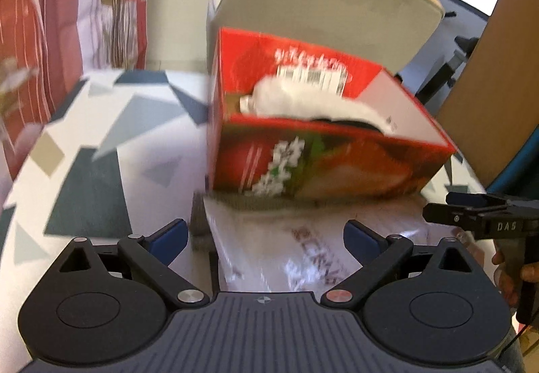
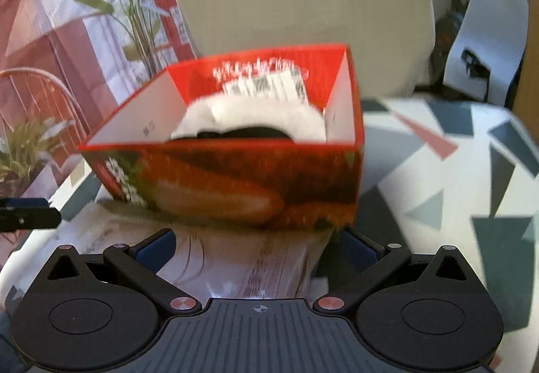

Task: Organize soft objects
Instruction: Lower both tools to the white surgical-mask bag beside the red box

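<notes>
The open red printed cardboard box (image 2: pixel 235 177) sits on a clear plastic-wrapped packet (image 2: pixel 235 258) on the patterned desk (image 2: pixel 454 171), at twelve o'clock from both grippers. White fluffy soft things (image 2: pixel 256 117) lie inside: probably light and squashy, best pinched at the fluffy top. The left hand-held gripper (image 1: pixel 266 238) and right hand-held gripper (image 2: pixel 259 243) stand spread apart, empty. Only the left view shows the person's hand (image 1: pixel 505 258) at three o'clock.

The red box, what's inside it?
The red box holds something white and fluffy over a black item. Its front wall hides whatever lies deeper.
</notes>
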Demonstrator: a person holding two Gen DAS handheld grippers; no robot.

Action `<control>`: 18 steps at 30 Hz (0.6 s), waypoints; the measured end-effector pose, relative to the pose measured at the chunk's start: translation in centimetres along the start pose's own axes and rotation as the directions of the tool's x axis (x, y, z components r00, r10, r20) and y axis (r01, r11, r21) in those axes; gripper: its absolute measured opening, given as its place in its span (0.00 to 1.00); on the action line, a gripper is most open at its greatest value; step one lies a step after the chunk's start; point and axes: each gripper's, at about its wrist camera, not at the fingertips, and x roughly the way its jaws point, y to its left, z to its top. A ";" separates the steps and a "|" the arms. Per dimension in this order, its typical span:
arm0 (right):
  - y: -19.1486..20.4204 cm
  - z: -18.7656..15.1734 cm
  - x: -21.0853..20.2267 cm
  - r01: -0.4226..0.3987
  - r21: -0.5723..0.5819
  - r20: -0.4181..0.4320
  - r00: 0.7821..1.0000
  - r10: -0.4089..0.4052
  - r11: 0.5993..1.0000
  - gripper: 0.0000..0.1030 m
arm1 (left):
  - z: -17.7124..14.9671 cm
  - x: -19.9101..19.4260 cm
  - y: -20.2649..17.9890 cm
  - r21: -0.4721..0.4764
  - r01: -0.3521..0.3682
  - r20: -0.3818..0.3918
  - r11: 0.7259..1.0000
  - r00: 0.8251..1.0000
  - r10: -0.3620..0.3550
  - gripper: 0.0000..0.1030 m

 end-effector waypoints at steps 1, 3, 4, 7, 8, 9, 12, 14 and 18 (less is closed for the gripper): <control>-0.1 -0.1 0.4 -0.006 0.009 -0.019 1.000 0.007 1.000 1.00 | -0.5 0.2 0.2 -0.003 0.004 -0.013 1.000 1.000 -0.004 0.96; -0.5 -0.2 1.1 -0.017 0.027 -0.055 0.998 0.018 1.000 1.00 | -0.8 0.6 0.5 -0.010 0.010 -0.034 1.000 0.999 -0.010 0.96; -0.6 -0.2 1.4 -0.020 0.034 -0.069 0.997 0.022 0.999 1.00 | -0.8 0.9 0.7 -0.015 0.012 -0.046 1.000 0.999 -0.013 0.96; -1.1 -0.2 2.4 -0.034 0.057 -0.110 0.993 0.040 0.998 0.99 | -1.1 1.8 1.3 -0.043 0.027 -0.076 0.999 0.997 -0.030 0.95; -1.3 -0.2 2.7 -0.040 0.067 -0.121 0.992 0.048 0.997 0.99 | -1.2 2.0 1.2 -0.052 0.034 -0.085 0.998 0.996 -0.038 0.93; -1.5 -0.2 3.0 -0.049 0.080 -0.132 0.989 0.059 0.996 0.99 | -1.3 2.2 1.3 -0.057 0.039 -0.094 0.998 0.995 -0.044 0.91; -1.9 -0.1 3.7 -0.073 0.113 -0.154 0.984 0.090 0.991 0.99 | -1.6 2.7 1.3 -0.057 0.055 -0.103 0.997 0.993 -0.061 0.90; -2.1 -0.1 4.2 -0.089 0.131 -0.166 0.980 0.110 0.987 0.99 | -1.6 2.8 1.1 -0.061 0.069 -0.105 0.996 0.992 -0.075 0.89; -2.0 0.1 5.1 -0.110 0.152 -0.192 0.972 0.139 0.982 1.00 | -1.6 3.2 0.6 -0.061 0.099 -0.112 0.993 0.988 -0.105 0.87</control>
